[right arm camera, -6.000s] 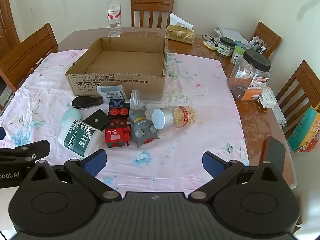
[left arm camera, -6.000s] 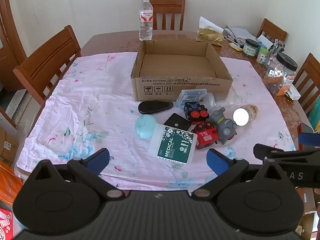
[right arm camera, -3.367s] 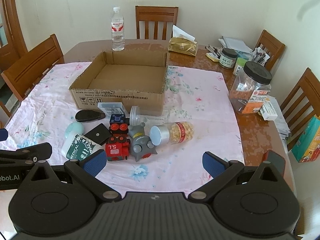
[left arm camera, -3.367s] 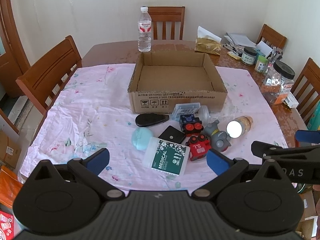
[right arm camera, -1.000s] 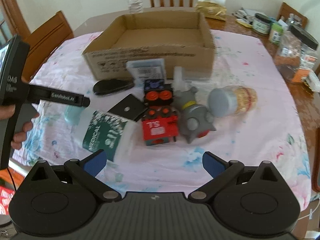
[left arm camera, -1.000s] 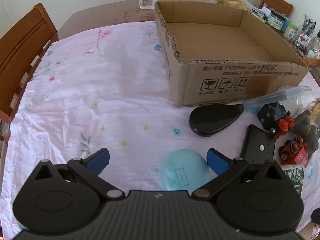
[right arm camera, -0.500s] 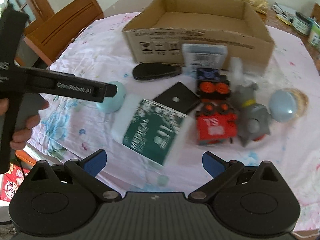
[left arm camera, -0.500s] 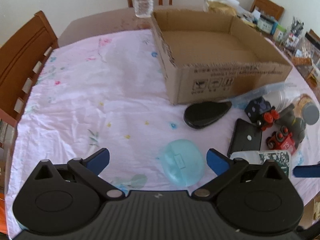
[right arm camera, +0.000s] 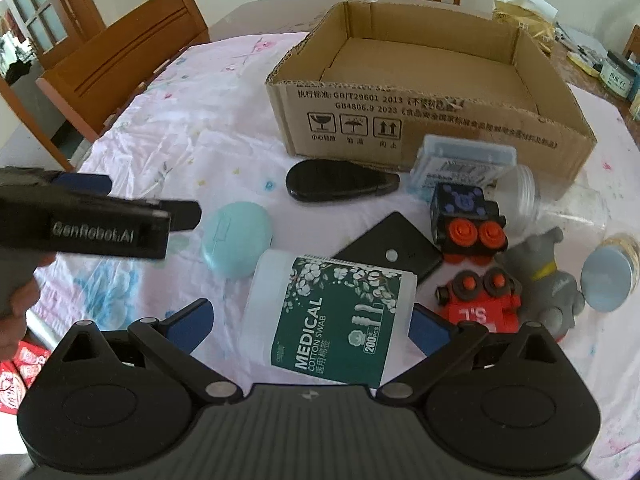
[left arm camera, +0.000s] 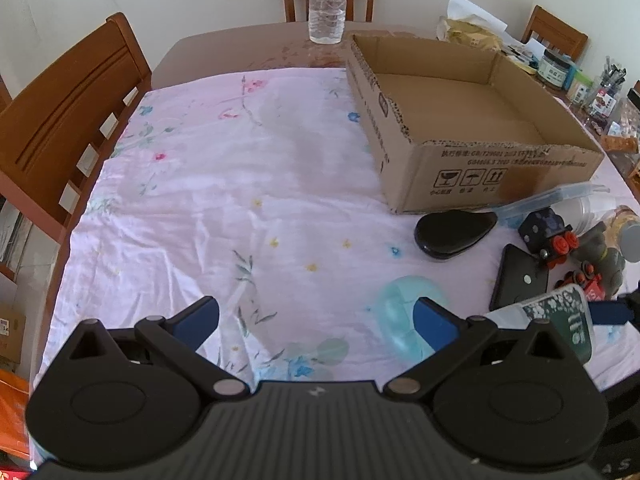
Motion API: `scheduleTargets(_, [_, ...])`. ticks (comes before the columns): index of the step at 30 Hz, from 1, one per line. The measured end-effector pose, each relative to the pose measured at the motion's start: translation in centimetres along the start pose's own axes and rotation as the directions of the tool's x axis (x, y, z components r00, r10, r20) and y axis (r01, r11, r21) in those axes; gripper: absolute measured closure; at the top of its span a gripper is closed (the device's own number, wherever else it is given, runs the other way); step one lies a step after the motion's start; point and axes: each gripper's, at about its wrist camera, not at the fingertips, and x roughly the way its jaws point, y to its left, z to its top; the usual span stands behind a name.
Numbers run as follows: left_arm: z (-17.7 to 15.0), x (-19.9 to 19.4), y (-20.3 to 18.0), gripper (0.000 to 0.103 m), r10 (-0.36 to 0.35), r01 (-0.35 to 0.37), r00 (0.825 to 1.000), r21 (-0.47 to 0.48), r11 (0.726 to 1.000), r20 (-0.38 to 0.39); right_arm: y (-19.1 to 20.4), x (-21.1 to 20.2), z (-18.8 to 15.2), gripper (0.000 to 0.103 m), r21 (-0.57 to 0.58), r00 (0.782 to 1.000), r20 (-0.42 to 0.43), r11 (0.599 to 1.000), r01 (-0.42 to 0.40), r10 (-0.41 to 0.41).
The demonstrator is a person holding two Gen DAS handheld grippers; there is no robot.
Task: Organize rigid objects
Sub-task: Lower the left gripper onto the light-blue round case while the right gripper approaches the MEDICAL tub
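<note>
An open cardboard box (right arm camera: 432, 120) stands empty on the pink floral cloth; it also shows in the left wrist view (left arm camera: 480, 176). In front of it lie a cotton swab tub (right arm camera: 332, 316) with a teal lid (right arm camera: 236, 240), a black oval case (right arm camera: 340, 186), a black square case (right arm camera: 394, 254), toy trains (right arm camera: 476, 308), a grey toy dog (right arm camera: 552, 284) and a jar (right arm camera: 608, 280). My right gripper (right arm camera: 308, 328) is open with its jaws either side of the tub's body. My left gripper (left arm camera: 316, 316) is open and empty, just left of the teal lid (left arm camera: 400, 316).
A water bottle (left arm camera: 326, 0) stands behind the box. Wooden chairs (left arm camera: 68, 120) ring the table. Jars and clutter (left arm camera: 560, 64) sit at the far right. A clear plastic case (right arm camera: 460, 164) leans on the box front. The cloth's left half (left arm camera: 220, 184) is bare.
My right gripper has moved forward and down until the swab tub lies between its open jaws. My left gripper has drifted left, so the teal lid sits by its right finger.
</note>
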Motion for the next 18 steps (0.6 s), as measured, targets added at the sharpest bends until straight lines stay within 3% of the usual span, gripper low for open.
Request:
scheduleTargets(4, [-0.1,0.1,-0.1,0.001,-0.018,0.018,1.000,0.006,1.000,-0.005,0.6,0.5,0.2,0.013,-0.032,0.997,-0.002,0.996,0.078,-0.078])
scheduleTargets(11, [0.0,1.2,-1.9,0.000,-0.073,0.074,0.997,0.030,0.997,-0.021,0.2,-0.4,-1.0,0.013,-0.061,0.996,-0.018,0.994,0.087,-0.088])
scheduleTargets(18, [-0.3,3.9,-3.9,0.000,-0.041,0.044,0.998,0.055,0.998,-0.044,0.5,-1.3,-2.5,0.014,-0.141,0.994,-0.020,0.984,0.105,-0.109])
